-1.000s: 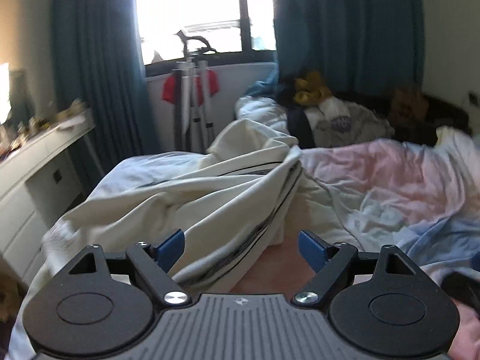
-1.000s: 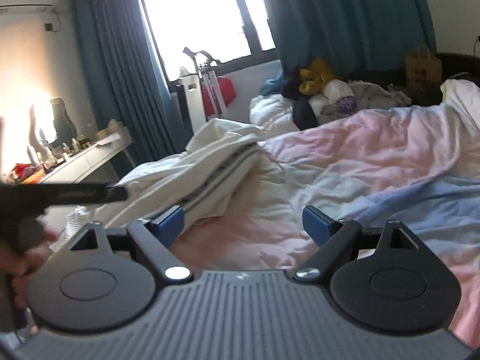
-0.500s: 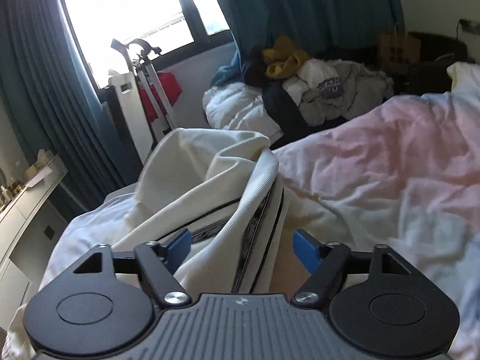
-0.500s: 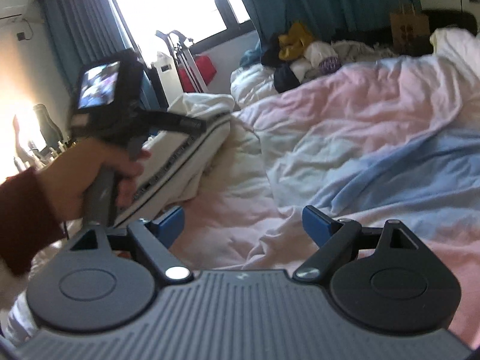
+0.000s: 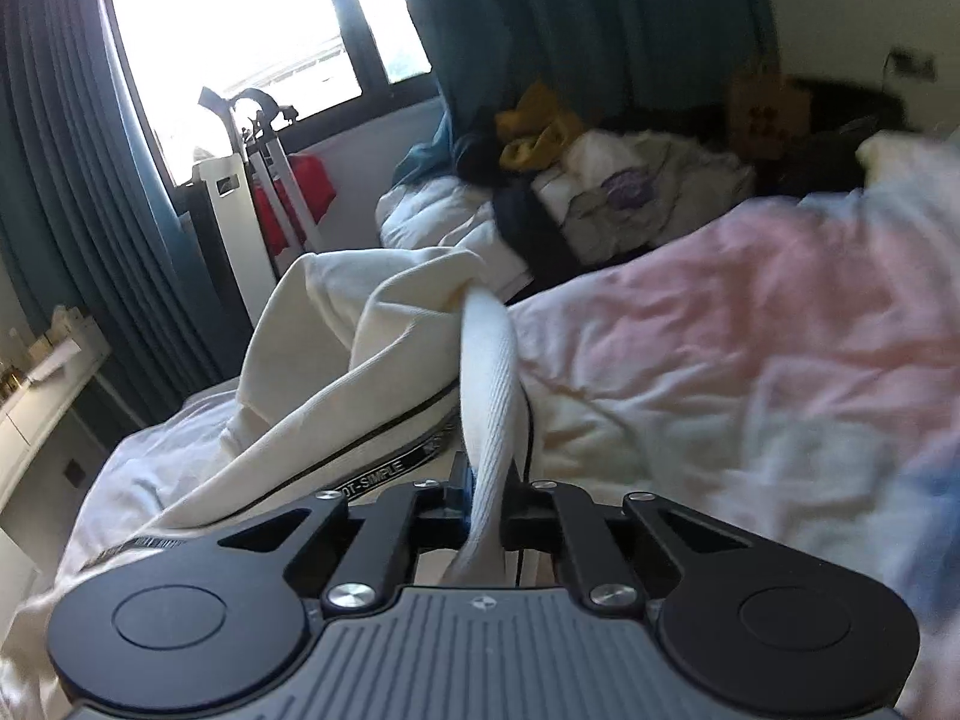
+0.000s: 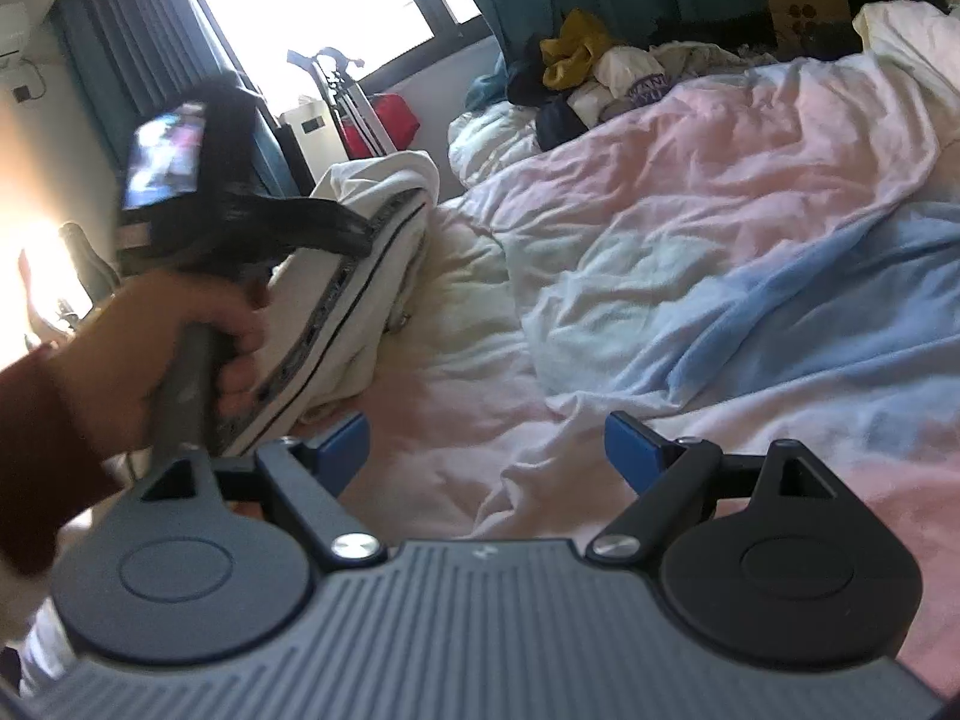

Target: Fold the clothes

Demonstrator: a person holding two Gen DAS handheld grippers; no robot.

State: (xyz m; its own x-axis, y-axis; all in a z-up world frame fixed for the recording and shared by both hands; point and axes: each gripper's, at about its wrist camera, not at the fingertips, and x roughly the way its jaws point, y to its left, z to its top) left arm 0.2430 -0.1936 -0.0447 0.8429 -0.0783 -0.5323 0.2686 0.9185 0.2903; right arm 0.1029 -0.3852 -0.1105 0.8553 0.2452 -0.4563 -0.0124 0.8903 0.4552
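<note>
A cream garment with black striped trim (image 5: 384, 360) lies bunched on the bed's left side. My left gripper (image 5: 486, 507) is shut on a ribbed edge of it, and the cloth runs up from between the jaws. In the right wrist view the garment (image 6: 360, 276) shows left of centre, with the hand-held left gripper (image 6: 252, 228) over it. My right gripper (image 6: 486, 450) is open and empty, low over the pink and blue duvet (image 6: 690, 228).
A heap of clothes (image 5: 600, 168) lies at the far end of the bed. A folded drying rack (image 5: 264, 198) stands by the bright window, with teal curtains either side. A white desk (image 5: 36, 396) is at the left. A paper bag (image 6: 807, 6) sits far right.
My left gripper moved forward onto the garment's edge and closed on it. The right gripper stayed open and shifted slightly; the left hand came into its view.
</note>
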